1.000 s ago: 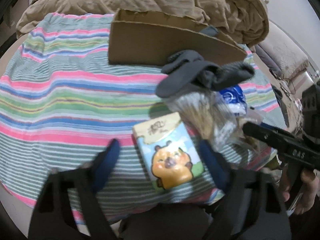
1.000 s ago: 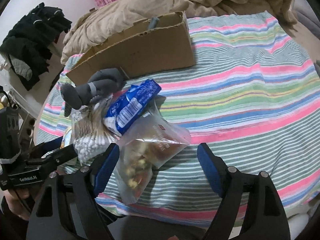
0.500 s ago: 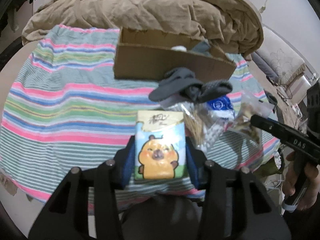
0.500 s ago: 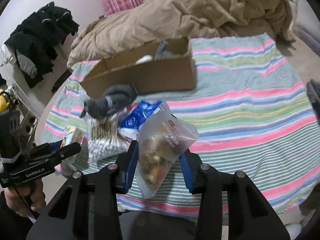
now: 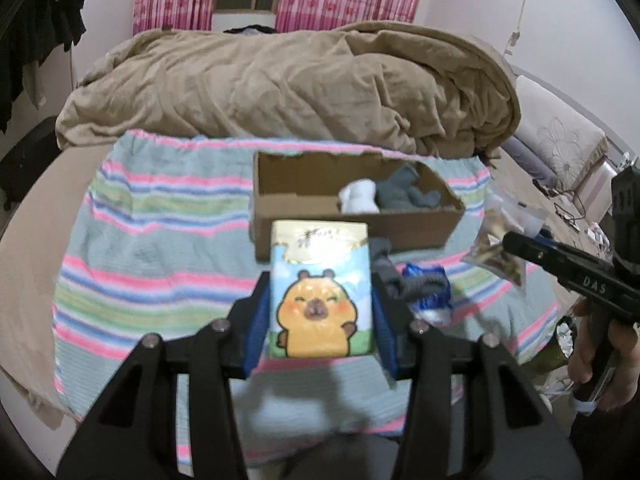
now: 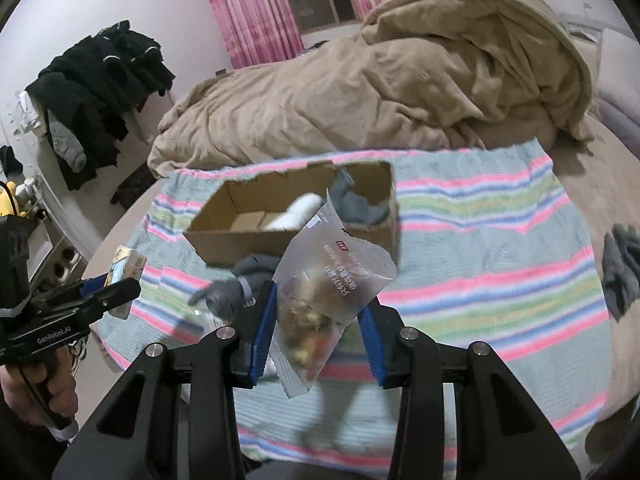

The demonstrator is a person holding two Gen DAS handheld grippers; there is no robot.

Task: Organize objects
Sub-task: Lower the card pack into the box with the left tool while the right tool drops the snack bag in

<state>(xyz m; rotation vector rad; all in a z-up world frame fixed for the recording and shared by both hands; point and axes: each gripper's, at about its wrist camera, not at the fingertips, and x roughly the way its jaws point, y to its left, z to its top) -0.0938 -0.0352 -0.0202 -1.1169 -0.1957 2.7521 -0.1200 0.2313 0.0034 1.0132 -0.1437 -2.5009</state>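
My left gripper (image 5: 320, 300) is shut on a tissue pack with a cartoon bear (image 5: 320, 288) and holds it above the striped blanket (image 5: 152, 248), in front of the open cardboard box (image 5: 304, 184). My right gripper (image 6: 318, 316) is shut on a clear snack bag (image 6: 326, 280), also lifted, near the box (image 6: 240, 240). The box holds a white roll (image 5: 360, 196) and a grey cloth (image 5: 404, 190). The right gripper with its bag shows in the left wrist view (image 5: 500, 248); the left gripper with the pack shows in the right wrist view (image 6: 120, 280).
A grey sock (image 6: 228, 292) and a blue packet (image 5: 430, 296) lie on the blanket below the grippers. A brown duvet (image 5: 280, 80) is heaped behind the box. Another grey cloth (image 6: 620, 268) lies at the blanket's right edge. Dark clothes (image 6: 100, 92) hang at left.
Both grippers closed on their items and lifted them off the blanket, rising and pulling back. The box interior has come into view.
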